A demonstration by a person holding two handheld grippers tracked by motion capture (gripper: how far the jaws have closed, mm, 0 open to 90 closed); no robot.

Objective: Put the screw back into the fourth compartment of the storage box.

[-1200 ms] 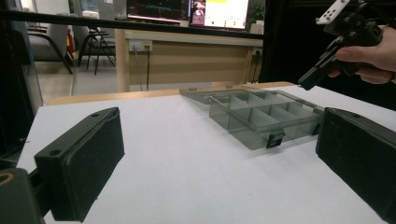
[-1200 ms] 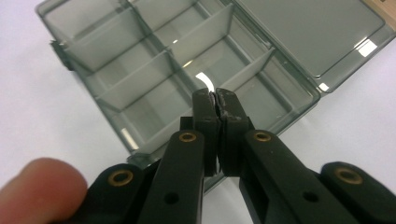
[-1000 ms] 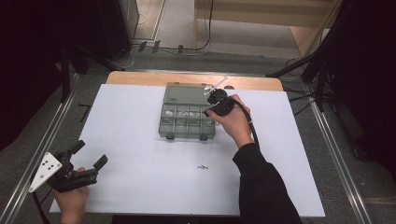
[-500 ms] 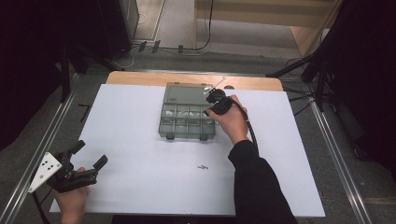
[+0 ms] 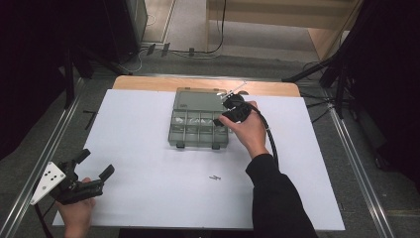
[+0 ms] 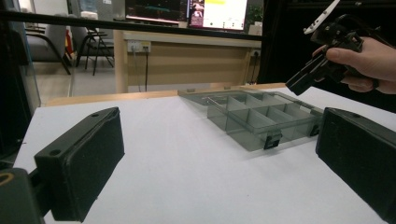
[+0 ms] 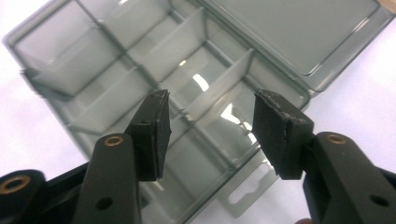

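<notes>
Right gripper view has the right gripper [image 7: 208, 135] over the clear compartment box [image 7: 140, 70], jaws just sprung apart and empty after what looks like dropping a screw [image 7: 240, 122] into the cell beyond them, so next comes fetching the screw on the table [image 5: 214, 177], lower centre.

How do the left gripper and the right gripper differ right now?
The left gripper sits low at the table's near left corner, far from the organizer box; the right gripper hangs over the box's compartments. The left gripper's jaws stand wide apart; the right gripper's jaws have just been opening, with a narrower gap and nothing between them. The left gripper lies level, the right gripper tilts downward. Both are black, hand-held and empty.
</notes>
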